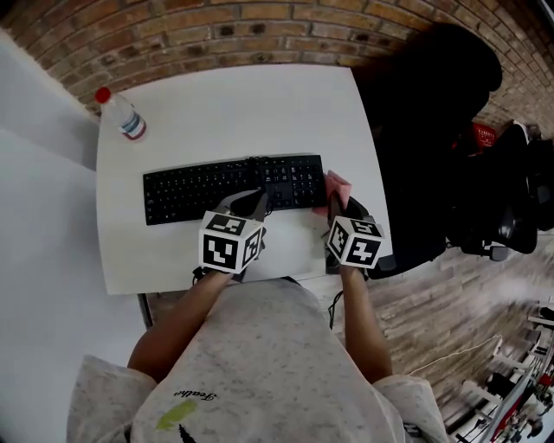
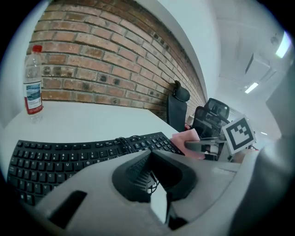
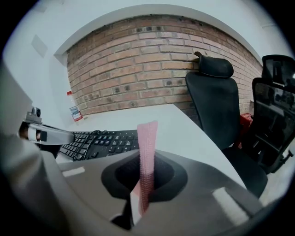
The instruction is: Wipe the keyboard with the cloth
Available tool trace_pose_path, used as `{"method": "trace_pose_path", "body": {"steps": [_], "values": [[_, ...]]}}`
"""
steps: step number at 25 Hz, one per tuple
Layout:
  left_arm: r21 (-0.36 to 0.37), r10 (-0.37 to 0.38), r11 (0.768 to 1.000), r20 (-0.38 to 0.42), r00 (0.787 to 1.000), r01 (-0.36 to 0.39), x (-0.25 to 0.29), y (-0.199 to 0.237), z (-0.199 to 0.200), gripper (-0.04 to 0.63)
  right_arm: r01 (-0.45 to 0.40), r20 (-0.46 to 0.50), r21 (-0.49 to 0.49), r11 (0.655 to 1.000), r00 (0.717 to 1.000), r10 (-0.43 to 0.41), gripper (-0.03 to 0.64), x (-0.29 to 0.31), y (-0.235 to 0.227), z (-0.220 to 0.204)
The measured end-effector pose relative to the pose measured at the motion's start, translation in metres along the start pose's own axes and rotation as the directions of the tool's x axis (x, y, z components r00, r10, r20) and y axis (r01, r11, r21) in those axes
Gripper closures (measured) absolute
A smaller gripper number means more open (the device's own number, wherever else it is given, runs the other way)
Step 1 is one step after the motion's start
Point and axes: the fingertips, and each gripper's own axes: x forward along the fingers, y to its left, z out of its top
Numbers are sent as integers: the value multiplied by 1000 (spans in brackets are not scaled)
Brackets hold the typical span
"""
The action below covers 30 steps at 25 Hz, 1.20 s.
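Note:
A black keyboard [image 1: 227, 187] lies across the middle of the white table [image 1: 234, 104]; it also shows in the left gripper view [image 2: 69, 154] and the right gripper view [image 3: 106, 140]. My right gripper [image 1: 336, 204] [image 3: 146, 156] is shut on a pink cloth [image 1: 338, 185] [image 3: 147, 138], held upright just off the keyboard's right end. The left gripper [image 1: 254, 204] [image 2: 150, 152] hovers at the keyboard's front edge near its middle, jaws together with nothing between them. From the left gripper view, the pink cloth [image 2: 186, 137] sits past the keyboard's right end.
A clear plastic bottle [image 1: 121, 114] [image 2: 33, 87] with a red cap stands at the table's far left corner. A black office chair [image 1: 433, 112] [image 3: 216, 101] is right of the table. A brick wall [image 1: 260, 26] runs behind. A black cable [image 2: 124, 139] lies over the keyboard's back edge.

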Motion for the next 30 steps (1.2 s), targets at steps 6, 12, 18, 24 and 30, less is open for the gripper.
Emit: {"method": "trace_pose_path", "body": {"steps": [6, 12, 18, 24, 30], "values": [[-19, 40, 999, 25, 999, -40, -2, 7, 4, 598, -42, 6, -29, 999, 999, 42, 592, 10, 3, 11], [-36, 84, 996, 43, 996, -82, -4, 16, 7, 598, -82, 6, -57, 995, 997, 83, 592, 21, 6, 20], [-62, 120, 991, 55, 991, -117, -4, 21, 9, 598, -115, -3, -84, 990, 993, 115, 592, 31, 7, 27], [-80, 153, 986, 65, 986, -148, -3, 24, 13, 598, -142, -8, -106, 984, 990, 142, 593, 38, 5, 35], [-95, 180, 980, 70, 981, -173, -2, 24, 13, 598, -170, -15, -133, 976, 985, 169, 593, 45, 3, 40]]}}
